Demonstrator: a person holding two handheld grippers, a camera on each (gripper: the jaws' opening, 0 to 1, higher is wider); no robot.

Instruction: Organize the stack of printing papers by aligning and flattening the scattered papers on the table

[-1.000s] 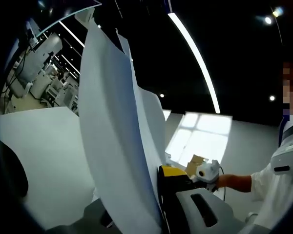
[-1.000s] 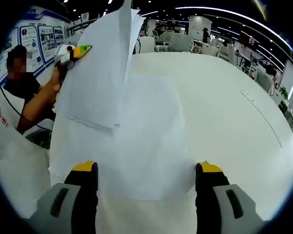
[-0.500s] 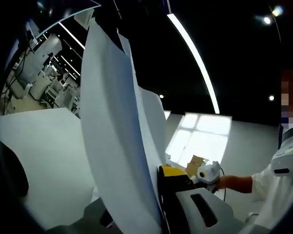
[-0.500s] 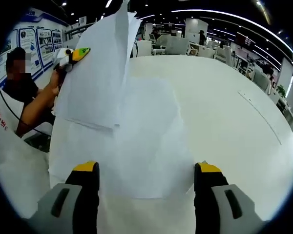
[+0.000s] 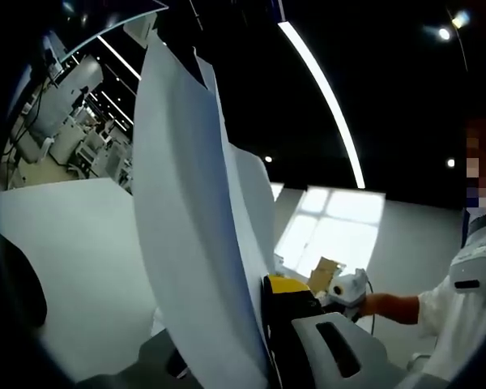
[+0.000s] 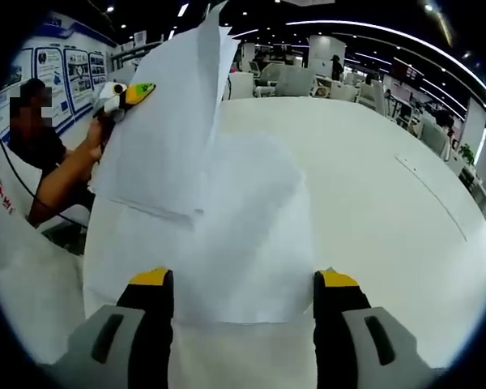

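The left claw (image 6: 123, 93) pinches thin white sheets (image 6: 166, 121), lifted and curving. The right claw (image 6: 241, 285) gapes wide over flat, smooth papers (image 6: 227, 235) on the matte white worktop (image 6: 373, 203).

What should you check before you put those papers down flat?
1. Left gripper has the lifted papers: ok, they stand upright from its closed jaws in the left gripper view.
2. Right gripper free to help: ok, jaws wide open, nothing between them.
3. Sheets lined up: not ok, the lifted edges fan apart at the top and the sheets on the table lie askew.
4. Room on the table: ok, bare white surface lies beside the papers.
5. Every sheet gathered: not ok, some lie flat in front of the right gripper.
6. Grip firm enough not to slip: cannot tell.
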